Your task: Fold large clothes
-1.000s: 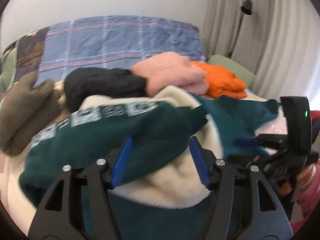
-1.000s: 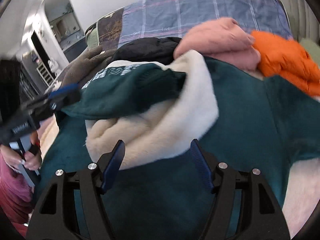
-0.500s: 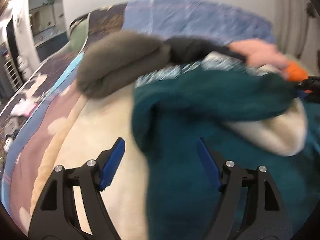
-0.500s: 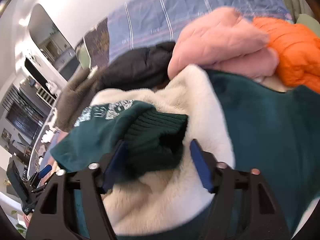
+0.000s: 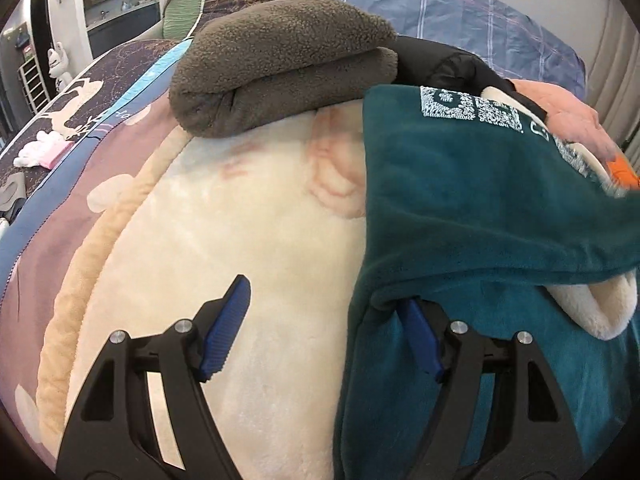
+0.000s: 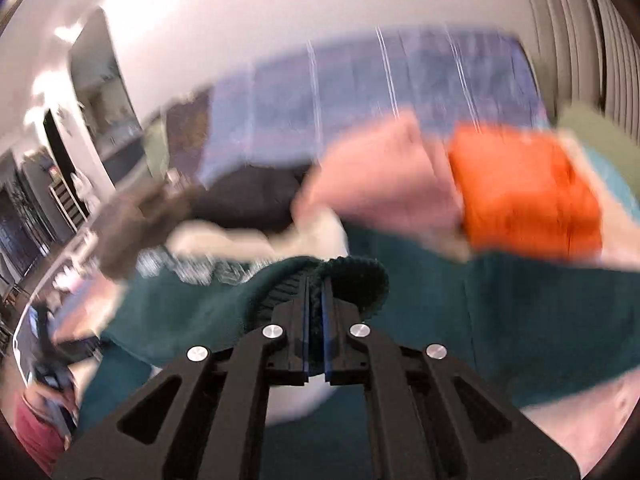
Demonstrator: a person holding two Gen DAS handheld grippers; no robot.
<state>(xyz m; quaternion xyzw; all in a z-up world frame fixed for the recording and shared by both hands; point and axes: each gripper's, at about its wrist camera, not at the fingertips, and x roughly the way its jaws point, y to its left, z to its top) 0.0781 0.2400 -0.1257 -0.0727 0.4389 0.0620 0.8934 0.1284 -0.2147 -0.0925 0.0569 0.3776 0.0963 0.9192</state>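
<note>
A dark green fleece sweatshirt (image 5: 480, 208) with white lettering and a cream lining lies on the bed. My left gripper (image 5: 324, 324) is open at its left edge, low over the cream blanket (image 5: 224, 208); its right finger is partly under the green fabric. My right gripper (image 6: 316, 292) is shut on the sweatshirt's ribbed cuff (image 6: 340, 276) and holds the sleeve up above the rest of the sweatshirt (image 6: 500, 312). The right wrist view is blurred.
Folded clothes lie in a row behind the sweatshirt: a brown fleece (image 5: 280, 64), a black garment (image 5: 440, 68), a pink one (image 6: 380, 184) and an orange one (image 6: 524, 196). A blue plaid cover (image 5: 460, 12) is at the bed's head. The bed's left edge drops toward a room.
My right gripper has closed on the ribbed cuff and lifted it. My left gripper has swung left to the sweatshirt's left edge and stayed open.
</note>
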